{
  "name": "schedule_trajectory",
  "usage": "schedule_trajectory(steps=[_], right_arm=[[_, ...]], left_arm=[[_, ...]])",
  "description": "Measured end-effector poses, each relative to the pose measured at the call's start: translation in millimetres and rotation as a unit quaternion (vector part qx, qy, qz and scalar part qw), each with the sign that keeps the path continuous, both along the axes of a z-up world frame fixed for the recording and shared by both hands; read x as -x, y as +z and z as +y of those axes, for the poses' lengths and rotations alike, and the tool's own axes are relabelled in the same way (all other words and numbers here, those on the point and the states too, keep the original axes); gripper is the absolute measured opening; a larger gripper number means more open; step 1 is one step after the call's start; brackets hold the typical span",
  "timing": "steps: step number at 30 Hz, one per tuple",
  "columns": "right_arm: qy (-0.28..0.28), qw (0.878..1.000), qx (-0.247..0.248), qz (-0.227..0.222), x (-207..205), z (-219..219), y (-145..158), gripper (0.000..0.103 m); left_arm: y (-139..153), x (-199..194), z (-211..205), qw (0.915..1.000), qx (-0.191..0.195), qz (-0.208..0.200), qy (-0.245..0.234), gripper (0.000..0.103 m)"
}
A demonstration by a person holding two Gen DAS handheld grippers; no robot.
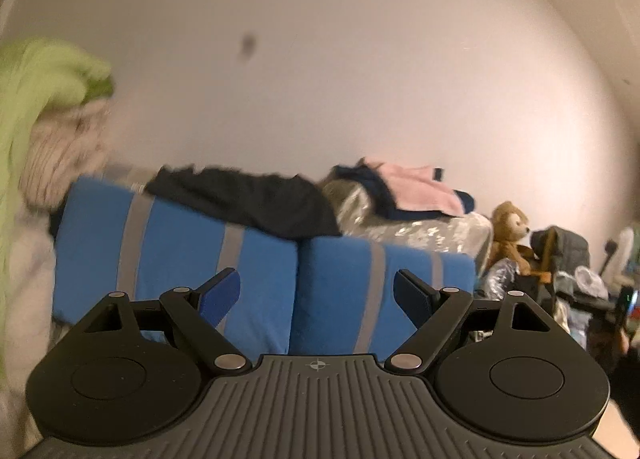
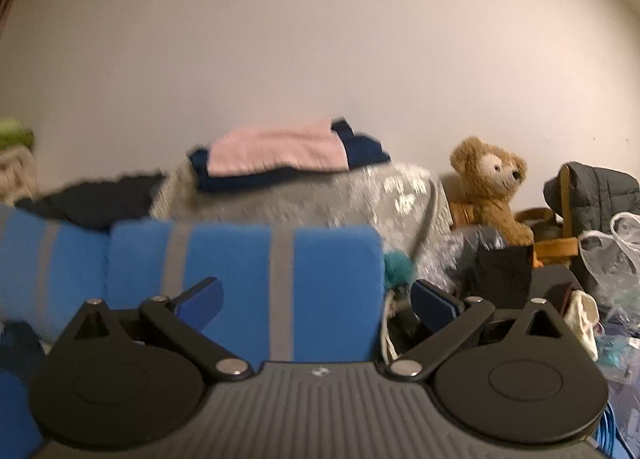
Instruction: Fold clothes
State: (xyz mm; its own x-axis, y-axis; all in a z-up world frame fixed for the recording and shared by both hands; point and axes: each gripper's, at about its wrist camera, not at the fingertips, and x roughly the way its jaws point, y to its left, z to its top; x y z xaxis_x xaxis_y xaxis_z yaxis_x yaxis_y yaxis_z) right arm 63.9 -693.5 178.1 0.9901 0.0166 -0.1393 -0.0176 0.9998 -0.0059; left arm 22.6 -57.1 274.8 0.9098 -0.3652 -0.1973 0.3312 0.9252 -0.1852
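My left gripper (image 1: pixel 316 295) is open and holds nothing; it points almost level at blue cushions with grey stripes (image 1: pixel 180 251). A black garment (image 1: pixel 248 199) lies spread along the top of those cushions. Further right a folded pink cloth (image 1: pixel 420 189) rests on a dark navy one, on a shiny grey bundle (image 1: pixel 420 231). My right gripper (image 2: pixel 316 301) is open too, with nothing between its fingers. In its view the pink cloth (image 2: pixel 276 151) on navy fabric (image 2: pixel 360 147) sits behind the blue cushions (image 2: pixel 240 259), and the black garment (image 2: pixel 96 199) lies at the left.
A heap of light green and patterned cloth (image 1: pixel 44 107) rises at the left. A brown teddy bear (image 2: pixel 492 183) sits at the right beside a grey jacket on a wooden chair (image 2: pixel 592 191), plastic bags (image 2: pixel 612 263) and clutter. A plain wall (image 1: pixel 320 59) stands behind.
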Motion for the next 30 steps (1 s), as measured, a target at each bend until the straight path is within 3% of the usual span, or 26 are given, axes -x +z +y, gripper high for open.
schedule_trajectory(steps=[4, 6, 16, 22, 30], right_arm=[[0.005, 1.000, -0.008, -0.024, 9.2, -6.6, 23.4, 0.103], [0.003, 0.999, -0.018, -0.028, 10.2, -13.2, 32.3, 0.103], [0.048, 0.997, -0.065, 0.008, 37.4, -47.5, 41.9, 0.103], [0.075, 0.994, -0.059, 0.054, 52.2, -60.6, 19.4, 0.103], [0.127, 0.978, -0.077, 0.146, 56.0, -52.9, -65.3, 0.103]], left_arm=[[26.6, 19.5, -7.4, 0.9975, -0.041, -0.056, -0.012, 0.085], [34.7, 26.1, -9.6, 0.9957, -0.065, -0.065, -0.005, 0.085], [19.4, 62.0, 40.1, 0.9977, -0.053, -0.019, 0.038, 0.085], [-40.3, 57.4, 65.9, 0.9962, -0.028, 0.061, 0.056, 0.085], [-156.3, 25.5, 76.0, 0.9795, 0.020, 0.198, 0.034, 0.085]])
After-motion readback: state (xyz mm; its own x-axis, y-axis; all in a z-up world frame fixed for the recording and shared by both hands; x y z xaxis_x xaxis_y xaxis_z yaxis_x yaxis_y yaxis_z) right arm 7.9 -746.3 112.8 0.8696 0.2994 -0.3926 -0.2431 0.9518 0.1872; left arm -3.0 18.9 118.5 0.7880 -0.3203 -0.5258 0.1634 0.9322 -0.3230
